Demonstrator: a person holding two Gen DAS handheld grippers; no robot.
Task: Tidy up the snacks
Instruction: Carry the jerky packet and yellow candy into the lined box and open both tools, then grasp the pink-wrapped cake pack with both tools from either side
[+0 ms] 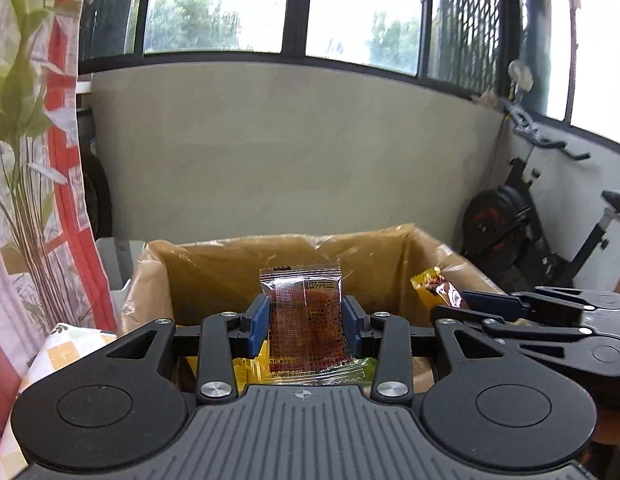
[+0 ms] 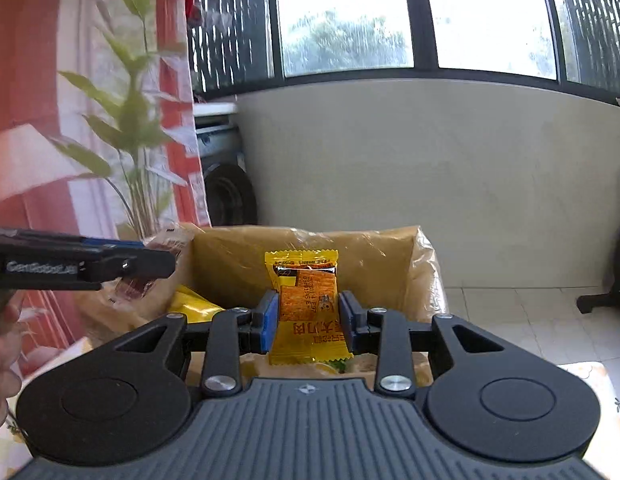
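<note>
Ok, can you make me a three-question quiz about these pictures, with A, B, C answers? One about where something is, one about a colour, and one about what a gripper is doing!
1. Where is the cardboard box?
A. Just ahead of both grippers
B. On the exercise bike
C. Hanging on the window

2. What colour is the packet in the right gripper?
A. Blue
B. Yellow
C. White

3. What is the left gripper doing?
A. Standing empty
B. Squeezing a cup
C. Clamped on a reddish-brown packet

Answers:
1 A, the box opens right beyond the fingers in both views.
2 B, its wrapper is yellow-orange.
3 C, the blue pads press its sides.
</note>
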